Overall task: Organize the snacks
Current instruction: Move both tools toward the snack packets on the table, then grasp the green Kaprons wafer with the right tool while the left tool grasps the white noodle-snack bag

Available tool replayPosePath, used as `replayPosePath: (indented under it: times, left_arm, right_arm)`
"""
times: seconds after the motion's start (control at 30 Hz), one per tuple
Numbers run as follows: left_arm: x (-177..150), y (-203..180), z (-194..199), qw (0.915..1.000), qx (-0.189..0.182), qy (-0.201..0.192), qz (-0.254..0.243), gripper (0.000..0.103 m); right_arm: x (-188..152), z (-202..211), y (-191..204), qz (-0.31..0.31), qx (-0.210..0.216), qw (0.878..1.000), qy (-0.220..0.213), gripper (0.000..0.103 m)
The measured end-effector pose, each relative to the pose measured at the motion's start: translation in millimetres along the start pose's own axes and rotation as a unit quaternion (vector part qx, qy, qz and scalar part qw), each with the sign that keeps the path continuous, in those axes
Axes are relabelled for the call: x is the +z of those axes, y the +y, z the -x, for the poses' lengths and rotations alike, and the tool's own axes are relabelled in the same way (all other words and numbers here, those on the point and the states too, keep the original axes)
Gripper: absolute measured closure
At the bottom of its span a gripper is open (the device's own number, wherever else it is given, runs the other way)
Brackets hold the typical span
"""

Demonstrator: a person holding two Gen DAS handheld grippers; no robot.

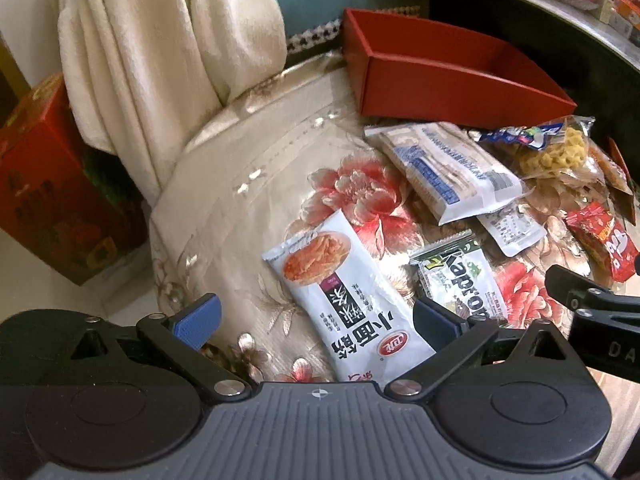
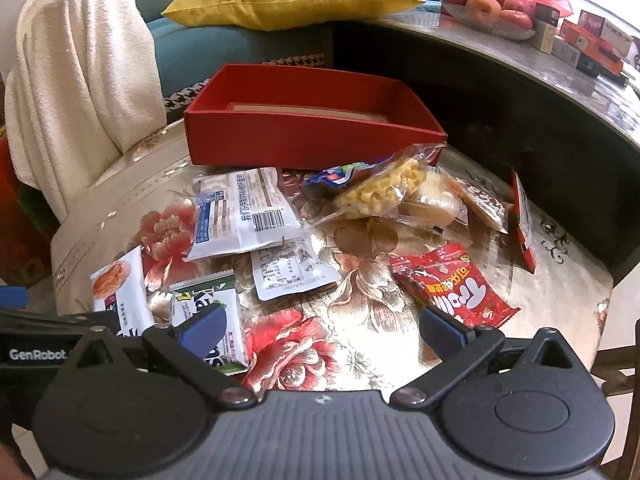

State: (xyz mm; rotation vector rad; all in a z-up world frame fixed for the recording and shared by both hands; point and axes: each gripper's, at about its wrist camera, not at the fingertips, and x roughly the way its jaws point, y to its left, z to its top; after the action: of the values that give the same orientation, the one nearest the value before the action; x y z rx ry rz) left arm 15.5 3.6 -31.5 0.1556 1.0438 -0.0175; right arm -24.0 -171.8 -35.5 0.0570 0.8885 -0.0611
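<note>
While both grippers hover low over the floral-clothed round table (image 2: pixel 372 280), neither grasps anything: the left gripper (image 1: pixel 318 320) has its jaws spread wide, with the white spicy-strip packet (image 1: pixel 348 300) lying flat on the cloth between the blue pads, and the right gripper (image 2: pixel 322 326) is equally released over a bare patch of red flower print. A green seaweed packet (image 2: pixel 212 312) lies just beside the white one, partly under the right gripper's left finger. Farther back, a blue-and-white wrapper (image 2: pixel 240 212) overlaps a smaller white sachet (image 2: pixel 292 272). A clear bag of yellow ring snacks (image 2: pixel 384 188) leans near the red open box (image 2: pixel 312 136) (which shows only its bare cardboard floor) at the table's far edge. A red Trolli packet (image 2: pixel 452 292) lies to the right, apart from the others.
</note>
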Motion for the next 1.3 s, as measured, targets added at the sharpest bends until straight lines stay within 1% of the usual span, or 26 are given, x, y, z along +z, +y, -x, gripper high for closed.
replayPosePath:
  times: [0.1, 0.3, 0.9, 1.03, 1.2, 1.27, 1.3]
  left_arm:
    - [-1, 0, -3, 1.0000, 0.004, 0.004, 0.005, 0.000]
    - [0, 3, 1, 0.9998, 0.011, 0.001, 0.016, 0.000]
    - [-1, 5, 3, 0.9997, 0.016, -0.004, 0.021, 0.000]
    - [-1, 6, 1, 0.9996, 0.014, -0.001, 0.023, 0.000]
    - [-3, 11, -6, 0.9994, 0.012, 0.010, 0.032, 0.000]
    - [-3, 15, -10, 0.9990, 0.010, 0.016, 0.040, 0.000]
    - [-3, 17, -12, 0.9988, 0.008, 0.019, 0.044, 0.000]
  right_arm:
    - [1, -2, -2, -0.011, 0.011, 1.000, 0.005, 0.003]
    - [2, -7, 8, 0.007, 0.016, 1.000, 0.011, 0.004]
    - [3, -9, 11, 0.013, 0.018, 1.000, 0.016, 0.004]
    - [2, -12, 11, 0.015, 0.019, 0.999, 0.022, 0.005]
    - [1, -21, 10, 0.009, 0.019, 0.999, 0.038, 0.013]
    - [2, -26, 12, 0.006, 0.023, 0.999, 0.044, 0.013]
    - [2, -27, 14, 0.005, 0.026, 0.999, 0.047, 0.016]
